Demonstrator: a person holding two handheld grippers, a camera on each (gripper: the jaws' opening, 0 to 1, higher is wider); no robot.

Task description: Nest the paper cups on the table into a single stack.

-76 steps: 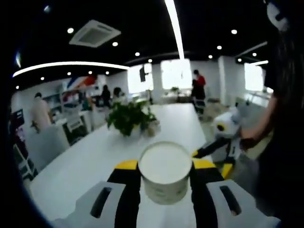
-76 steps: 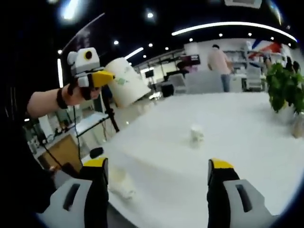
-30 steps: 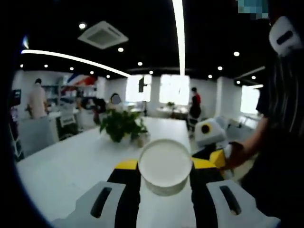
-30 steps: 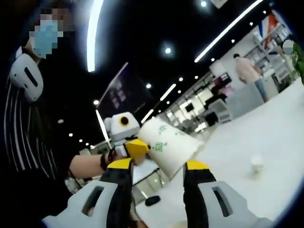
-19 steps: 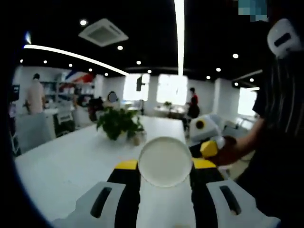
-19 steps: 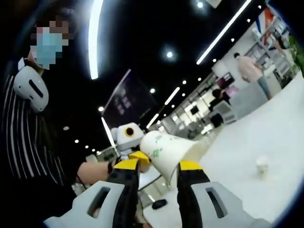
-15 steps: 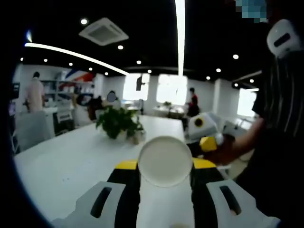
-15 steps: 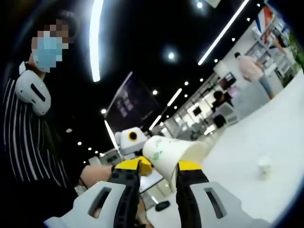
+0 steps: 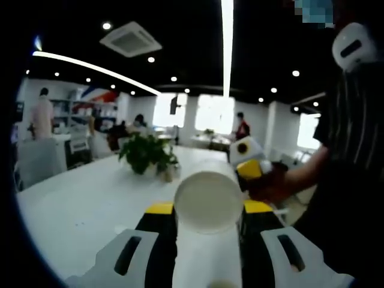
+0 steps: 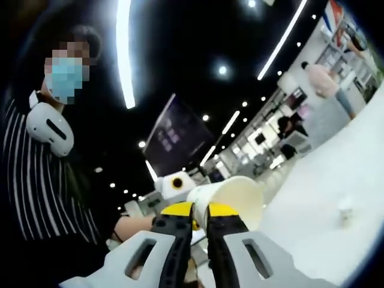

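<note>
In the left gripper view, the left gripper [image 9: 207,211] is clamping its jaws on a paper cup [image 9: 207,203], holding it up in the air above the white worktop [image 9: 84,204] with its flat bottom facing the camera. The right gripper [image 9: 249,165] is coming in from the right at the cup's far end. A potted plant [image 9: 145,155] is standing farther back on the worktop. In the right gripper view, the right gripper's [image 10: 200,211] jaws are pinching the rim wall of the cup [image 10: 233,198], with almost no gap between them, and the cup's open mouth is facing right. Another cup [image 10: 345,210] is standing alone on the worktop [image 10: 324,192], well apart.
</note>
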